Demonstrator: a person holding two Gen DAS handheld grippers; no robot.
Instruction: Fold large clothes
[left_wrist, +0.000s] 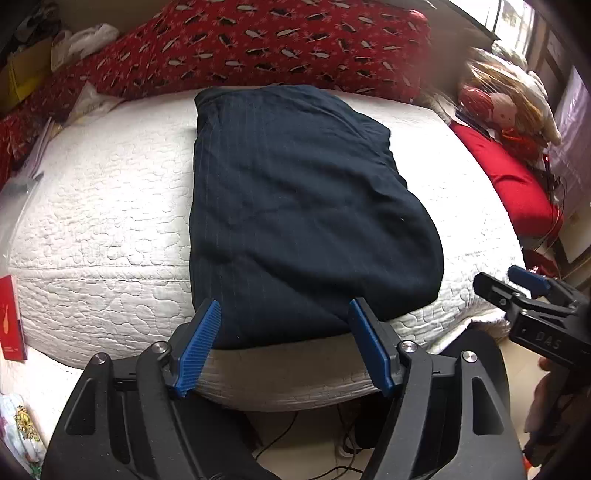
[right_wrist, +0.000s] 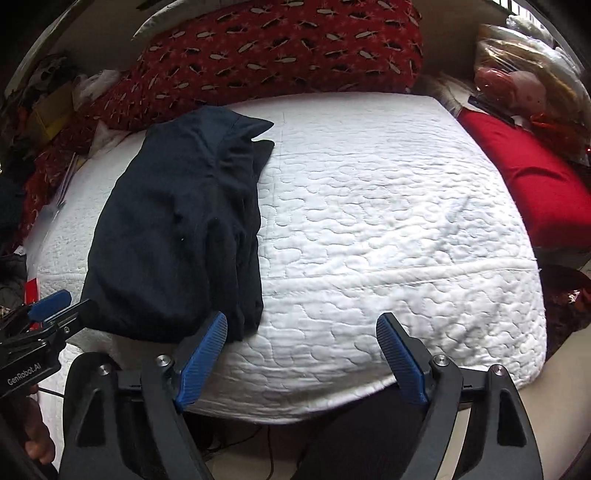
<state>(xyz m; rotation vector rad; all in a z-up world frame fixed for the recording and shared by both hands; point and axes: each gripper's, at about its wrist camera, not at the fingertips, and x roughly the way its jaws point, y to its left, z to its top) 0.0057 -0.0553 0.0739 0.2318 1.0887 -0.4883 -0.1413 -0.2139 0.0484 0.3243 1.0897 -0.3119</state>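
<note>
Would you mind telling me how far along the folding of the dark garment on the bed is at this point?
Done, it seems: the dark garment lies folded into a long narrow stack on the white quilt.

In hand: nothing. The left gripper and right gripper are both open and empty near the bed's front edge.

Left: its right edge looks bunched and uneven, and it is still long, so probably a crosswise fold and some tidying.

Our left gripper (left_wrist: 284, 347) points steeply downward, its blue pads spread wide with nothing pressed between them. Our right gripper (right_wrist: 301, 354) tilts down the same way, jaws parted wide and empty. In the left wrist view the right one sits at three o'clock; in the right wrist view the left sits at nine o'clock.
</note>
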